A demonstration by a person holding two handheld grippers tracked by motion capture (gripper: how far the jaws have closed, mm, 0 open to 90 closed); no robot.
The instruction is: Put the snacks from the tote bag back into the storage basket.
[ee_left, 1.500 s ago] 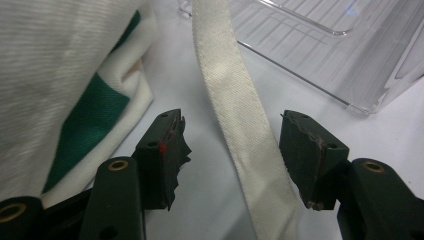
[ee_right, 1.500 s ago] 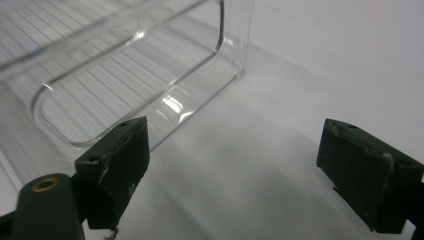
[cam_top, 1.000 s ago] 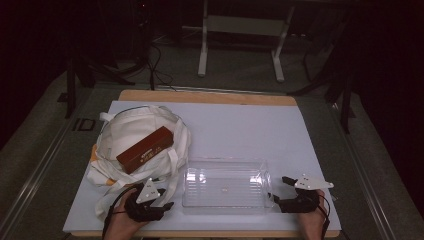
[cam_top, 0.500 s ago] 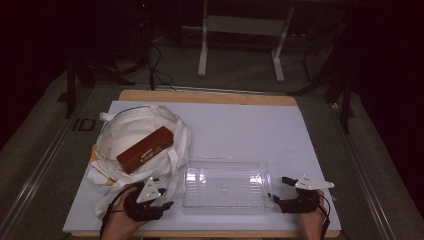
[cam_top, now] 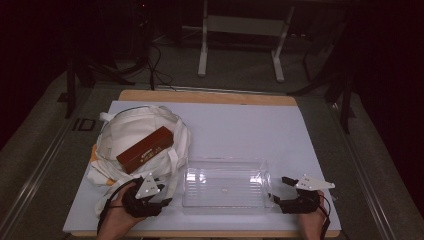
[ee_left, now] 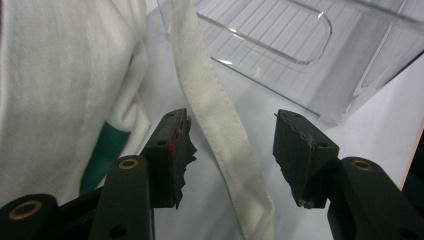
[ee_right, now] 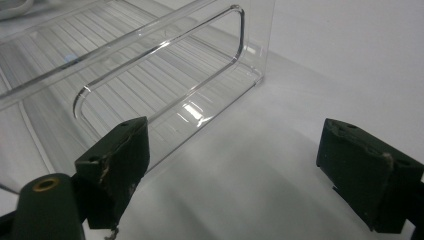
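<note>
A white cloth bag (cam_top: 135,135) lies at the left of the table with a brown box (cam_top: 145,150) resting in its mouth. A clear plastic bin (cam_top: 226,182) stands empty at the front middle. My left gripper (cam_top: 162,201) sits at the bag's near edge, open. In the left gripper view, the bag's white strap (ee_left: 215,120) runs between the open jaws of my left gripper (ee_left: 232,135), untouched by either pad. My right gripper (cam_top: 279,192) rests just right of the bin, open. The right gripper (ee_right: 235,145) faces the bin's end wall (ee_right: 150,75) with nothing between its fingers.
A white sheet (cam_top: 240,130) covers the table; bare sheet lies behind the bin and to its right. The bag's cloth (ee_left: 60,90) with a green patch (ee_left: 105,150) lies left of the left jaws. Beyond the table are dark floor, cables and a stand's legs (cam_top: 202,65).
</note>
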